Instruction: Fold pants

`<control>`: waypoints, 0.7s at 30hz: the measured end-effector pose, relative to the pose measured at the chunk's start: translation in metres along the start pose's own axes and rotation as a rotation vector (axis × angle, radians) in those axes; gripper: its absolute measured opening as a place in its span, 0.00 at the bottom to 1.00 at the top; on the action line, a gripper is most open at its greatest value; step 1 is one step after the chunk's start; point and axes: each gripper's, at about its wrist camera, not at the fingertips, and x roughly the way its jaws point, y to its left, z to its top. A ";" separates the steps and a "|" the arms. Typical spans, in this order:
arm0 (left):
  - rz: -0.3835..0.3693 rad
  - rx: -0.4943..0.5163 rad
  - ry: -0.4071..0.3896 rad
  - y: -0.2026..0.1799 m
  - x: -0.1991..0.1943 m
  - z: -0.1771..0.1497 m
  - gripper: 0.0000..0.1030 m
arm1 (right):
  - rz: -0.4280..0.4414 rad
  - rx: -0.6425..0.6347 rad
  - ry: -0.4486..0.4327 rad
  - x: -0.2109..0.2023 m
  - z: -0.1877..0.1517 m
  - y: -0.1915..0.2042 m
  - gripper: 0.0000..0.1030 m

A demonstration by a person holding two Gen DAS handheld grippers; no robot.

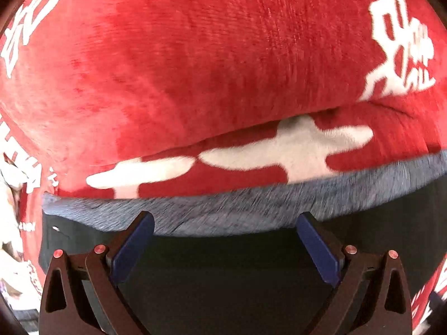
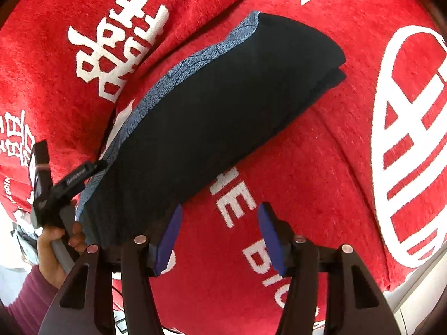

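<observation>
The black pants (image 2: 223,106) lie folded in a long slanted stack on a red blanket, with a blue-grey band (image 2: 173,75) along their left edge. My right gripper (image 2: 220,209) stands open just past the stack's near corner. Its left pad (image 2: 170,237) is beside the cloth, and only blanket shows between the pads. In the left wrist view my left gripper (image 1: 225,219) is open low over the pants (image 1: 223,273), its tips at the blue-grey band (image 1: 237,203). The picture there is blurred.
The red blanket (image 2: 321,167) with large white characters covers the whole surface and bulges into a fold (image 1: 223,69) beyond the pants. A hand (image 2: 56,240) in a maroon sleeve holds the left tool's handle. A pale edge (image 2: 419,293) shows past the blanket's right corner.
</observation>
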 end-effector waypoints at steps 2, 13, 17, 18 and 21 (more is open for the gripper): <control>-0.017 0.007 0.004 0.006 -0.008 -0.012 1.00 | 0.001 -0.006 0.007 0.001 -0.002 0.005 0.60; -0.078 0.063 0.103 0.001 -0.016 -0.082 1.00 | -0.006 -0.086 0.080 0.021 -0.027 0.046 0.63; -0.097 0.068 0.114 0.011 -0.024 -0.100 1.00 | -0.005 -0.101 0.103 0.029 -0.042 0.061 0.64; -0.104 0.071 0.114 0.014 -0.026 -0.105 1.00 | -0.006 -0.102 0.107 0.031 -0.045 0.064 0.64; -0.116 0.083 0.111 0.028 -0.031 -0.123 1.00 | -0.013 -0.113 0.122 0.038 -0.050 0.076 0.64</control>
